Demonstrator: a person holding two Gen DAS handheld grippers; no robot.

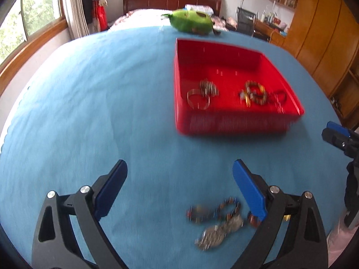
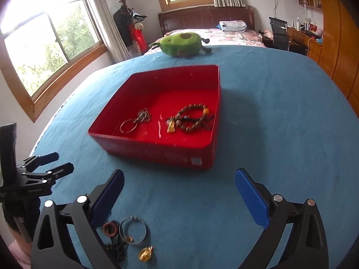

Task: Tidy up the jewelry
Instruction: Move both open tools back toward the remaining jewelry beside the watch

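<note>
Blue-covered surface (image 2: pixel 269 112) fills both views; I see it running back toward a bed (image 2: pixel 215 32) with a green plush toy (image 2: pixel 181 43) at its near end. Red box (image 2: pixel 157 148) sits on the cloth, open-topped, ahead of both tools. Inside it: a brown bead bracelet (image 2: pixel 193 118) with a gold charm toward the right wall, a silver ring-and-chain piece (image 2: pixel 136 121) to its left, the two apart. Left hand-held gripper (image 1: pixel 179 174): jaws released and spread wide, nothing between the pads; a blurred heap of beaded and silver jewelry (image 1: pixel 215 222) lies on the cloth below, near the right finger. Right hand-held gripper (image 2: pixel 179 183): also released, jaws wide, empty. Beneath it on the cloth, by the left finger, a silver bangle (image 2: pixel 133 231), a small brown ring (image 2: pixel 110 228), a dark cord, and a gold pendant (image 2: pixel 145 253) lying apart.
</note>
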